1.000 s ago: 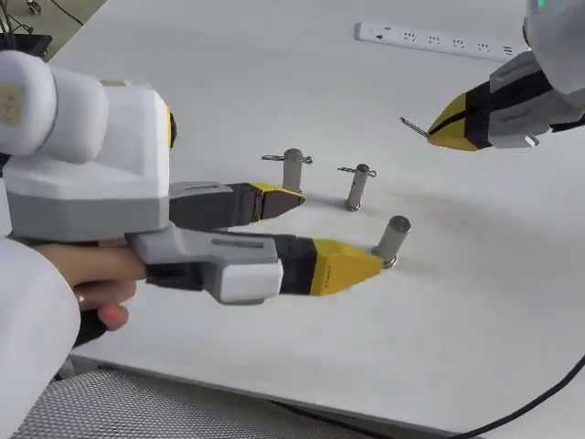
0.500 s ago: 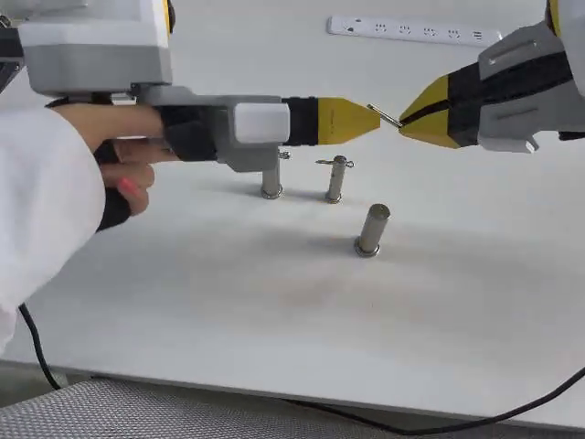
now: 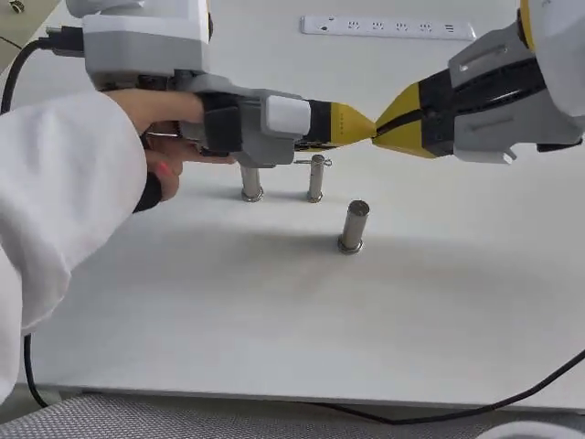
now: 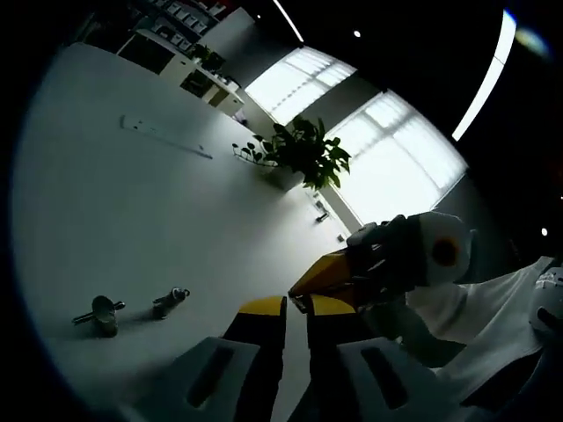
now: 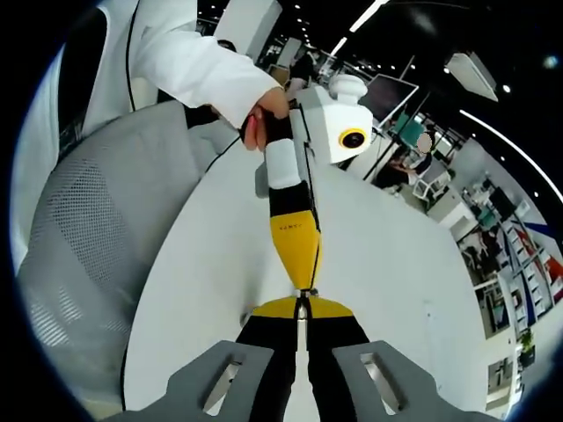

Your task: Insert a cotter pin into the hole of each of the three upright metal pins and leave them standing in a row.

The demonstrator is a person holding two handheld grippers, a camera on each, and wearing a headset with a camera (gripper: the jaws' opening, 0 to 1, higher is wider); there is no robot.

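Note:
Three upright metal pins stand on the white table [image 3: 274, 311]. The left pin [image 3: 251, 184] is partly hidden behind my left gripper. The middle pin [image 3: 316, 177] has a cotter pin through its top. The near right pin [image 3: 353, 226] is bare. Above them my left gripper [image 3: 368, 128] and right gripper [image 3: 380, 128] meet tip to tip. Both are shut on a loose cotter pin [image 5: 303, 297], which is almost hidden between the yellow tips. In the left gripper view my jaws stand close together, and two of the pins [image 4: 101, 315] [image 4: 169, 301] lie at the lower left.
A white power strip [image 3: 388, 26] lies along the far side of the table. A black cable [image 3: 512, 402] runs past the front right edge. A grey mesh chair [image 5: 79, 255] stands beside the table.
My left gripper rose from beside the bare pin, shut, and came up to the right gripper's tip. The right gripper moved left with the cotter pin until the tips met.

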